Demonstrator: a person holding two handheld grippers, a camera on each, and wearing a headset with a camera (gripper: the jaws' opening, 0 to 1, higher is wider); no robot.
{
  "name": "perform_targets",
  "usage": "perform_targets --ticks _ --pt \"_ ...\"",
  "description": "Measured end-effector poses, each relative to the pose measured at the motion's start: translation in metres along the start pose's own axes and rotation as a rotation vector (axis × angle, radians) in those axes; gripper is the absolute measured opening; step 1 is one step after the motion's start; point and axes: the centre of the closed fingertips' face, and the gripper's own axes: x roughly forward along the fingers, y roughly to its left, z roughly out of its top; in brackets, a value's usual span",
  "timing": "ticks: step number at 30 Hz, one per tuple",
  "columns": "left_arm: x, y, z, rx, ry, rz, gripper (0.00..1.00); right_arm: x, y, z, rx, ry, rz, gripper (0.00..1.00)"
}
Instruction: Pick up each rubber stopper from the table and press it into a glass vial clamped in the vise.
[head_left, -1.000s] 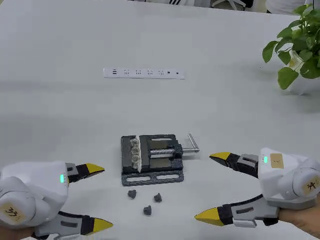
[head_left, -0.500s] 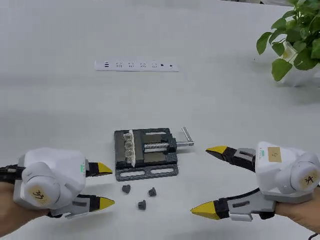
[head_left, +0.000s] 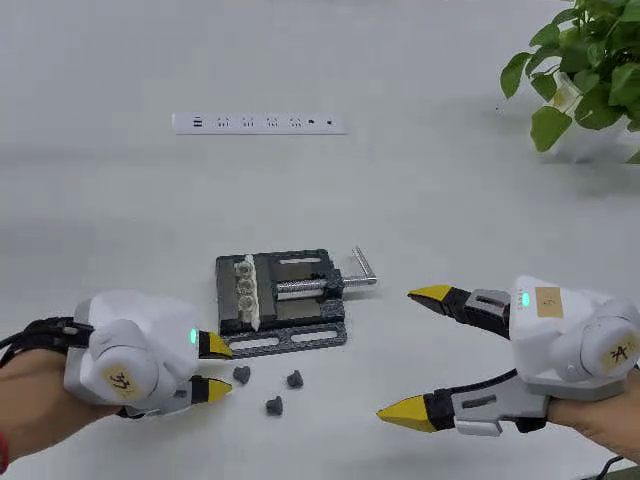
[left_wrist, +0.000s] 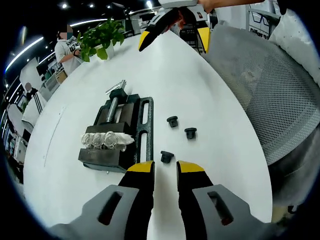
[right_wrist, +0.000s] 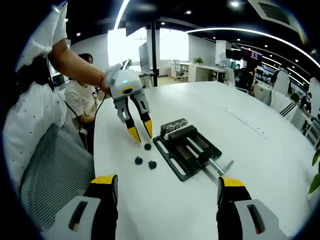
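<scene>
The left gripper (head_left: 218, 367) hovered low over the bench (head_left: 450, 200). Its fingers (left_wrist: 145, 172) were parted only a little and held nothing. The nearest stopper (left_wrist: 167, 156) lay just ahead of the tips, in line with the gap but not yet between them. A second stopper (left_wrist: 172, 121) and a third stopper (left_wrist: 190, 132) lay a little beyond it, all three loose on the bench just beside the vise (head_left: 280, 303). The vials (head_left: 243, 292) stood in a row, clamped at the vise's left end with something white padding them. The right gripper (head_left: 400, 353) waited to the right of the vise, well apart from the stoppers, its fingers spread wide and empty.

The step in hand looked to be the first pick. The gap seemed barely wider than the stopper, so the fingers would likely need to open a touch more. They would then come forward squarely until the stopper sat centred between the pads, and close gently. Small rubber can squirt out of a skewed pinch. Gripping across the wider head would leave the plug end free for the vial mouth, though which way up each stopper lay could not be told.

The bench was plain, smooth and white. A power strip (head_left: 260, 124) lay flat far behind the vise, and a plant (head_left: 580, 70) stood at the far right. Around it was an open office with ceiling lights, a mesh chair (left_wrist: 260, 90) at the bench edge and people seated nearby.
</scene>
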Motion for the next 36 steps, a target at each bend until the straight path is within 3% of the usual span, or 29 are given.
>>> perform_targets --ticks 18,36 --pt "0.012 0.000 -0.006 0.052 0.042 -0.034 0.08 -0.004 -0.002 -0.001 0.014 0.000 -0.010 0.79" --pt "0.014 0.000 -0.005 0.064 0.044 -0.036 0.05 -0.004 -0.004 0.001 0.011 0.001 -0.011 0.77"
